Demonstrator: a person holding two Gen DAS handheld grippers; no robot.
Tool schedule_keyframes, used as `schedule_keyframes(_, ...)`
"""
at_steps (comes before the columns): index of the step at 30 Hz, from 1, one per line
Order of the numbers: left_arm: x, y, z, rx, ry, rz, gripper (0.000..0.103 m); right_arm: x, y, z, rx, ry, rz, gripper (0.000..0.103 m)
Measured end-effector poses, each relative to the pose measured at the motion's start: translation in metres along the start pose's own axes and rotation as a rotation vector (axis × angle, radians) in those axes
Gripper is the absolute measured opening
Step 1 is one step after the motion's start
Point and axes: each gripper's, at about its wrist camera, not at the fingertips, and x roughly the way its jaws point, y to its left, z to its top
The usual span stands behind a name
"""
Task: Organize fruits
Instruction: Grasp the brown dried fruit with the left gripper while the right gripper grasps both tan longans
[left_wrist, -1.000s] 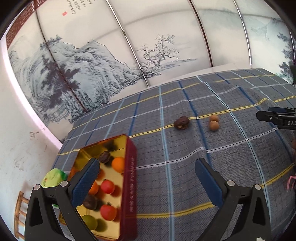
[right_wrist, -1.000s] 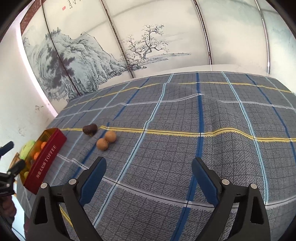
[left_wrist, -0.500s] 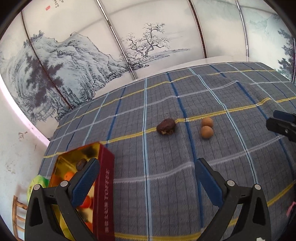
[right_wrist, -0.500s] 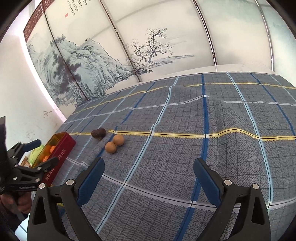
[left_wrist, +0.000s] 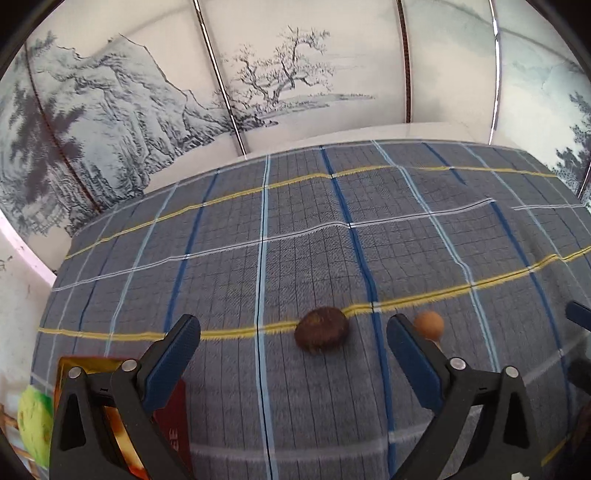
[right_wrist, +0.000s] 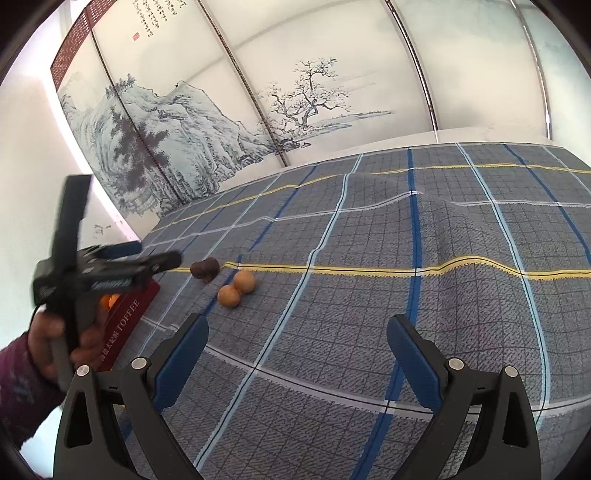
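Note:
A dark brown fruit (left_wrist: 321, 329) lies on the plaid cloth between the open fingers of my left gripper (left_wrist: 291, 350), just ahead of them. A tan round fruit (left_wrist: 428, 324) sits behind the right finger. In the right wrist view the brown fruit (right_wrist: 205, 268) and two tan fruits (right_wrist: 236, 289) lie left of centre, with the left gripper (right_wrist: 155, 260) reaching toward them. The red and gold toffee tin (right_wrist: 125, 321) with fruit inside stands at the left. My right gripper (right_wrist: 297, 354) is open and empty above the cloth.
The plaid cloth (right_wrist: 406, 295) is wrinkled into ridges. A painted screen (right_wrist: 295, 92) stands behind the table. A green round object (left_wrist: 33, 421) sits beyond the tin at the table's left edge. The tin's corner (left_wrist: 173, 413) shows under my left finger.
My left gripper has moved right and forward from over the tin to the brown fruit, which now lies between its fingers. My right gripper has barely shifted.

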Motion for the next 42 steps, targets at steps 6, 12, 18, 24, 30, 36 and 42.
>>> schedule_keyframes(6,0.032,-0.003,0.0,0.013,0.059,0.01,0.092,0.001,0.002,0.0,-0.004,0.009,0.012,0.097)
schedule_keyframes(12,0.051,-0.001,-0.011,-0.044,0.111,-0.092,0.037,0.003,0.001,0.002,-0.002,0.01,0.014,0.097)
schedule_keyframes(18,0.035,-0.006,-0.024,-0.084,0.095,-0.089,0.035,0.004,0.0,0.002,0.007,0.012,-0.001,0.097)
schedule_keyframes(24,-0.009,-0.01,-0.036,-0.092,0.043,-0.11,0.036,0.008,0.003,0.003,-0.005,0.03,-0.024,0.097)
schedule_keyframes(30,-0.049,-0.008,-0.044,-0.118,0.007,-0.15,0.036,0.019,0.024,0.003,-0.12,0.091,0.012,0.096)
schedule_keyframes(36,-0.074,-0.001,-0.052,-0.13,-0.006,-0.171,0.036,0.038,0.069,0.022,-0.355,0.124,0.044,0.095)
schedule_keyframes(42,-0.09,0.015,-0.059,-0.156,-0.012,-0.177,0.036,0.085,0.09,0.029,-0.512,0.19,0.055,0.094)
